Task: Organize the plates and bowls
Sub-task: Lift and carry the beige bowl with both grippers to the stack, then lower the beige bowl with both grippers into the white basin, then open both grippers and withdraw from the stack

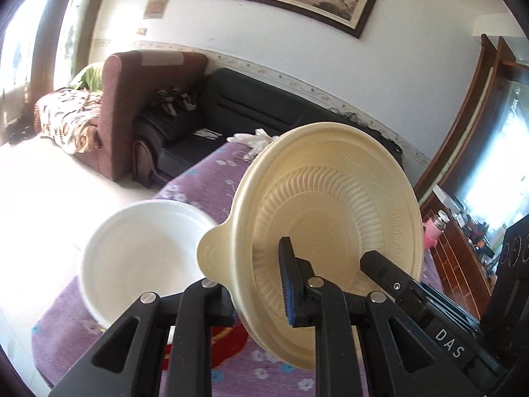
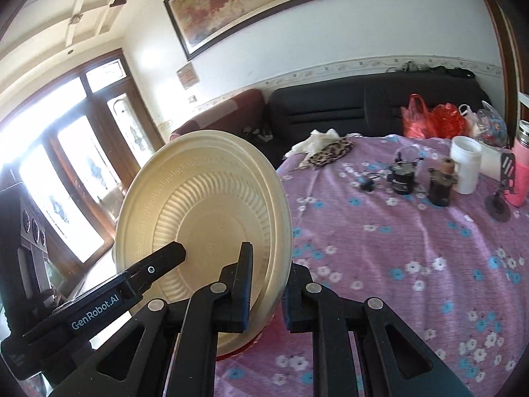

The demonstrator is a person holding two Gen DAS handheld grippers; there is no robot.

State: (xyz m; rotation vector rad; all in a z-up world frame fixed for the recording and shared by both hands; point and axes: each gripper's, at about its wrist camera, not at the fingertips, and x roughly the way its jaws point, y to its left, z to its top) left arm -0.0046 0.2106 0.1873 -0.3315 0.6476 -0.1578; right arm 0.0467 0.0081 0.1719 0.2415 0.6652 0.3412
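Cream bowl (image 1: pixel 330 218): ribbed, tabbed rim, held on edge above the desk (image 2: pixel 396 258), its inside turned toward both cameras. Left gripper (image 1: pixel 258 284): jaws clamped on the bowl's near rim, one finger inside the bowl, the other behind the wall. Right gripper (image 2: pixel 266 284): jaws clamped on the rim of the same bowl (image 2: pixel 205 231), one pad each side.

White bowl (image 1: pixel 142 258): upright on the desk's left edge, just left of the cream one.

Red item (image 1: pixel 228 344): flat on the cloth beneath the cream bowl; kind unclear.

Desk: purple flowered cloth. Far right: white cup (image 2: pixel 465 168), pink bottle (image 2: pixel 519 172), small dark gadgets (image 2: pixel 401 175). Far edge: white gloves (image 2: pixel 317 140).

Beyond: black sofa (image 2: pixel 363 112), framed painting (image 2: pixel 251 3).
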